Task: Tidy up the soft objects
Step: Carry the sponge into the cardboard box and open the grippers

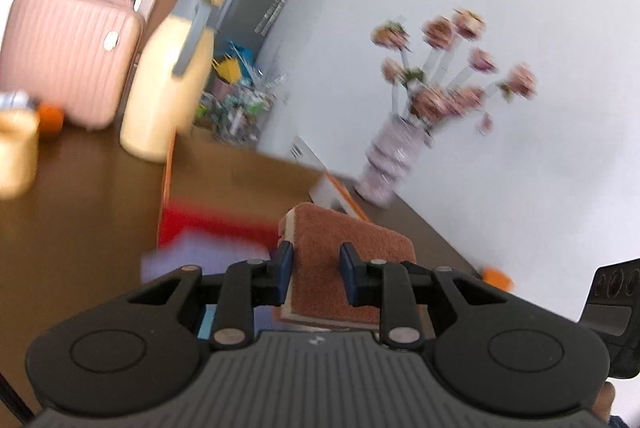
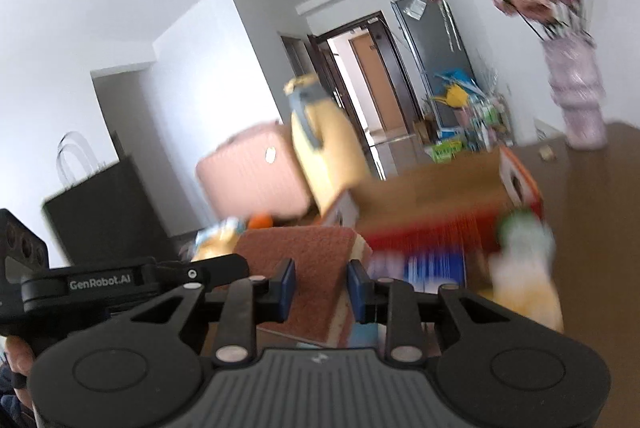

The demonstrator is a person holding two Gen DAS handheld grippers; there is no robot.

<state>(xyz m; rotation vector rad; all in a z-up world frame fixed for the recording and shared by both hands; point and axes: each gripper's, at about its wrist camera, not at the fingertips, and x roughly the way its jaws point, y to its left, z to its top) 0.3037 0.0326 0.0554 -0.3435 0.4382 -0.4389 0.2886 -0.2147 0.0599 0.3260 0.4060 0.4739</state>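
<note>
Left gripper (image 1: 316, 260): lower centre of the left wrist view; blue pads pinched on the folded towel (image 1: 344, 252), one on either side.
Towel, left view: rust-brown terry over a cream layer, folded into a thick block, held just above the box (image 1: 240, 187) with a red lining.
Right gripper (image 2: 321, 282): lower centre of the right wrist view; pads pressing the same towel (image 2: 304, 252).
Towel, right view: cream edge (image 2: 352, 288) at right, nap fuzzy, held off the table (image 2: 592, 211).
Handling: likely light, soft, sags if held at one end; not fragile, not slippery.
Hold: best across the folded thickness, both ends, so layers stay stacked.
</note>
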